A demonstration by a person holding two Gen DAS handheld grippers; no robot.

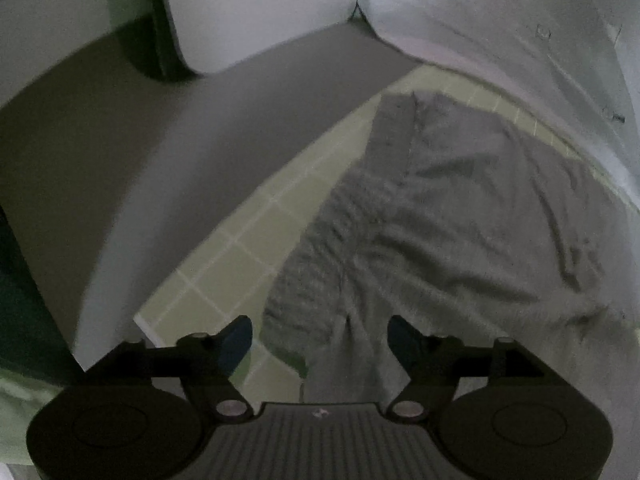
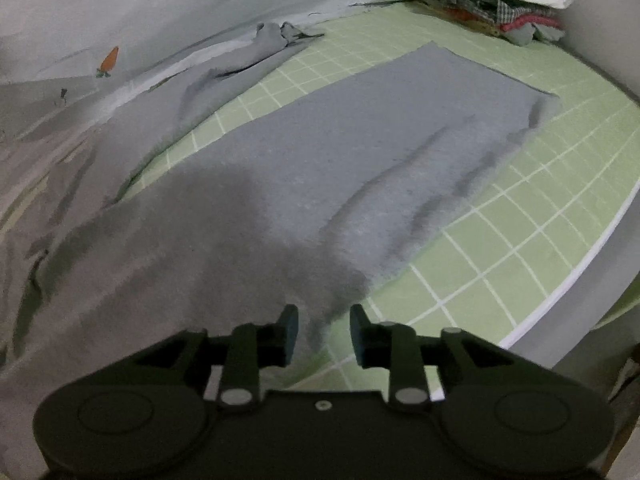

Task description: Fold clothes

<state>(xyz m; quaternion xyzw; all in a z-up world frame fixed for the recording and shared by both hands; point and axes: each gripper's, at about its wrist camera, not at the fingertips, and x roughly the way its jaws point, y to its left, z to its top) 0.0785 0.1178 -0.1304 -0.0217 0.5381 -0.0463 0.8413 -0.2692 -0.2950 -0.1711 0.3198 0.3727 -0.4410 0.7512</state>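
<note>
A grey garment [image 1: 432, 216] lies spread and wrinkled on a green gridded mat [image 1: 224, 256]. My left gripper [image 1: 320, 340] is open, its jaws wide apart over the garment's near edge, gripping nothing. In the right wrist view the same grey garment [image 2: 344, 148] lies flatter across the mat [image 2: 520, 240], one part trailing left onto the bedding. My right gripper [image 2: 324, 334] is open just above the garment's near corner, with cloth showing between the fingers but not pinched.
White bedding with a small carrot print [image 2: 109, 60] lies along the mat's far side. A pile of folded clothes [image 2: 496, 0] sits at the far right corner. The mat's white edge [image 2: 580, 272] runs close on the right. White cushions [image 1: 260, 12] stand beyond a grey surface.
</note>
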